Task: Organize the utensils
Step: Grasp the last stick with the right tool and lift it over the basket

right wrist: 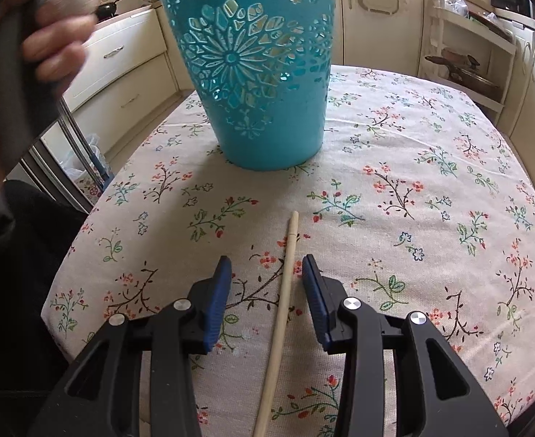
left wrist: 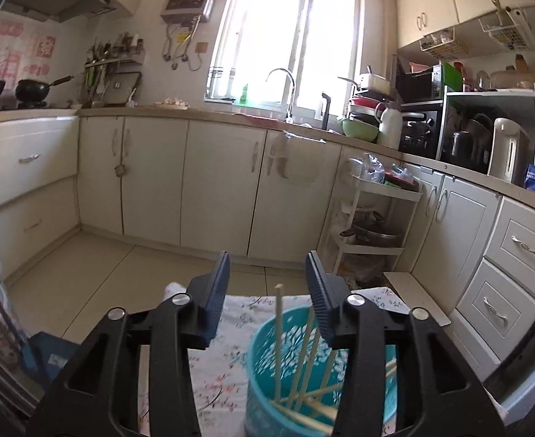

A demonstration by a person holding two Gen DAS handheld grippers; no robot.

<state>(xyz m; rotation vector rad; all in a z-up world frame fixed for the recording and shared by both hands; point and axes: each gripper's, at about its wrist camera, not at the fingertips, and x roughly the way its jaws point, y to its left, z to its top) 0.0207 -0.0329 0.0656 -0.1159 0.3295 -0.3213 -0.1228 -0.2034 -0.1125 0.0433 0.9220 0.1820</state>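
Far left of the right wrist view there's a blurry hand (right wrist: 54,32) around a dark handle, hard to make out and cut off by the edge. Moving right, the teal basket (right wrist: 256,73) stands upright on the floral tablecloth (right wrist: 431,196). One chopstick (right wrist: 280,313) lies flat between the spread jaws of the right gripper (right wrist: 263,267), not touched by either pad, with its near end running out of frame. In the left wrist view, the left gripper (left wrist: 267,266) is also spread and holds nothing; it hangs just over the basket, whose chopsticks (left wrist: 278,335) lean inside, partly hidden behind the right finger.
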